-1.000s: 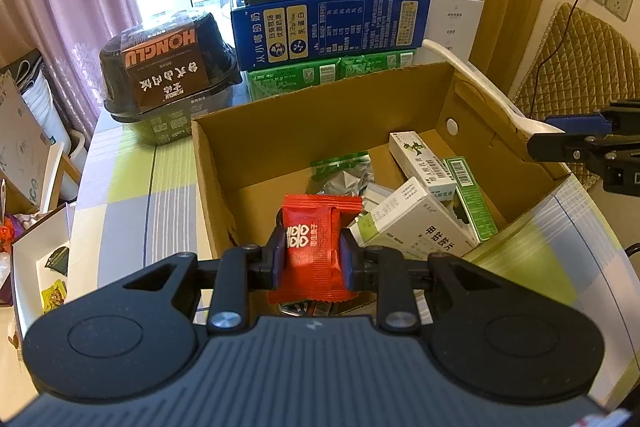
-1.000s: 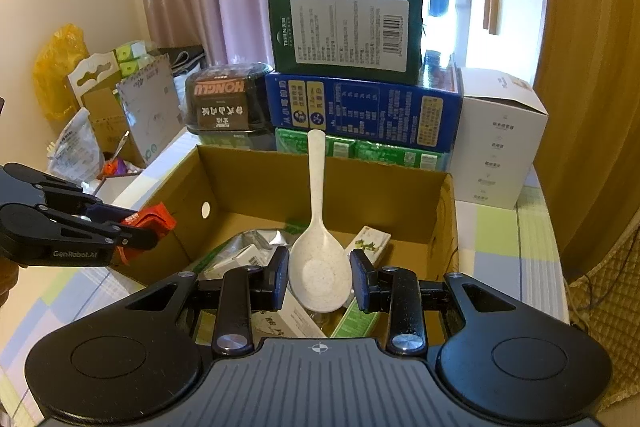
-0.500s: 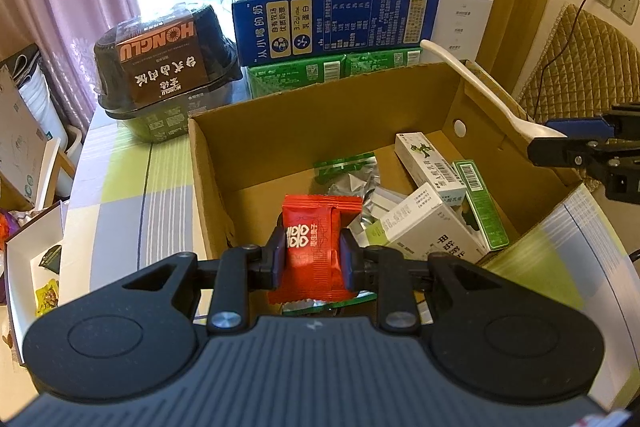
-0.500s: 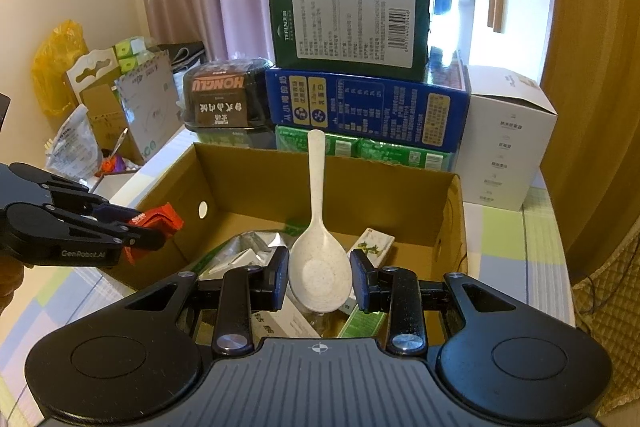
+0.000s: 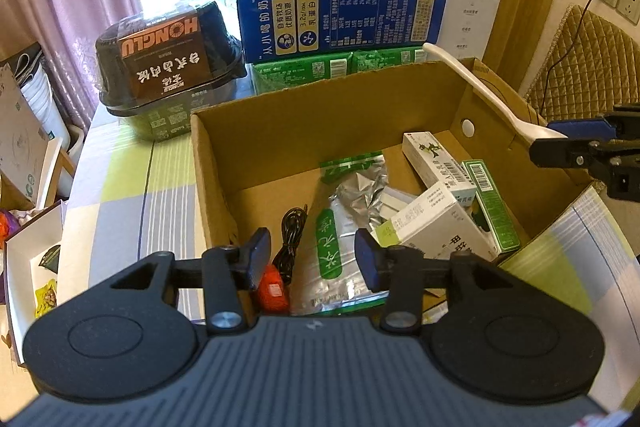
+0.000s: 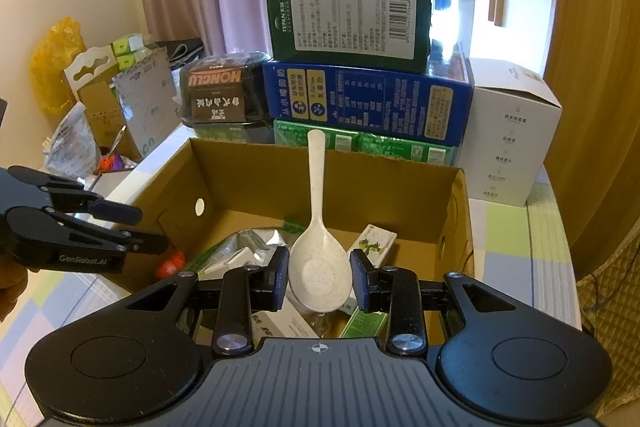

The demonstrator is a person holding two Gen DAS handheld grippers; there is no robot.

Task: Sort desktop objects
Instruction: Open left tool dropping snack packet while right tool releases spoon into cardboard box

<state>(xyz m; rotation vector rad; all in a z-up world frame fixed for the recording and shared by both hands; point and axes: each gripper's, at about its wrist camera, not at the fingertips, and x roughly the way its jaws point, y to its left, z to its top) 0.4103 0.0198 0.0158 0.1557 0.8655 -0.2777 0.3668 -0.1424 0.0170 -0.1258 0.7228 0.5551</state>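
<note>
The open cardboard box (image 5: pixel 320 115) (image 6: pixel 260 179) stands on the checked tablecloth in front of both grippers. My left gripper (image 5: pixel 312 251) (image 6: pixel 152 229) hovers over the box's near-left corner, open and holding nothing. The red snack packet (image 5: pixel 272 287) (image 6: pixel 170 263) lies in the box just below it, partly hidden by the left finger. My right gripper (image 6: pixel 320 279) (image 5: pixel 550 139) is shut on the bowl of a white speckled rice spoon (image 6: pixel 318 263) (image 5: pixel 480 95), whose handle points away over the box's right side.
Inside the box lie a silver-green pouch (image 5: pixel 344 227), a black cable (image 5: pixel 292 231) and several small medicine boxes (image 5: pixel 436 223). Behind it are stacked a green box (image 6: pixel 348 15), a blue milk carton (image 6: pixel 368 103), a black HONGLU container (image 5: pixel 168 59) and a white box (image 6: pixel 512 139).
My left gripper has opened and let go of the red packet, which dropped into the box's near-left corner. The right gripper still holds the spoon and has shifted slightly closer over the box.
</note>
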